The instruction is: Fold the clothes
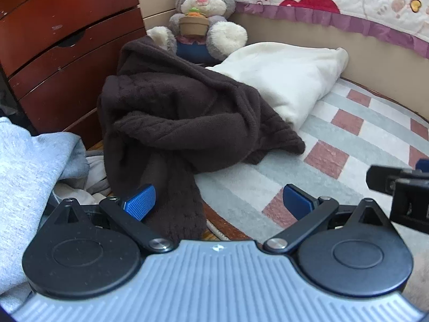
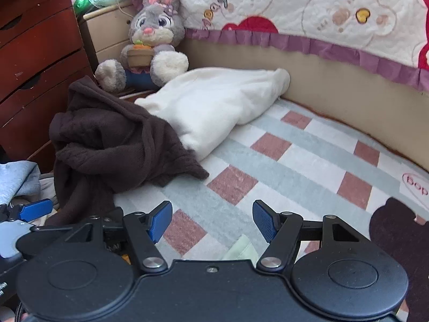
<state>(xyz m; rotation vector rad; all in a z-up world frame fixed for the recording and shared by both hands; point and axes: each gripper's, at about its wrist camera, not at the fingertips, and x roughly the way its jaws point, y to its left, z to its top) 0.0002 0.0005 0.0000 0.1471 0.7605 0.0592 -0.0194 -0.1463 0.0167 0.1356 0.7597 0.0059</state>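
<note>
A dark brown knitted garment point(image 1: 171, 118) lies crumpled on the left side of the checked mat point(image 1: 348, 139), one sleeve trailing toward me. Behind it lies a cream fleece garment point(image 1: 289, 77), partly under the brown one. My left gripper point(image 1: 218, 201) is open just in front of the brown sleeve, and its left blue pad point(image 1: 140, 201) is close to the cloth. In the right wrist view the brown garment point(image 2: 112, 145) sits left of the cream one point(image 2: 214, 107). My right gripper point(image 2: 211, 221) hangs open over the mat point(image 2: 295, 166), holding nothing.
A light grey garment point(image 1: 29, 166) is piled at the left. A plush rabbit point(image 1: 203, 16) sits against the bed's beige side point(image 2: 335, 91). A red-brown chest of drawers point(image 1: 59, 40) stands at the left. The right gripper's black body point(image 1: 399, 185) shows at the left view's right edge.
</note>
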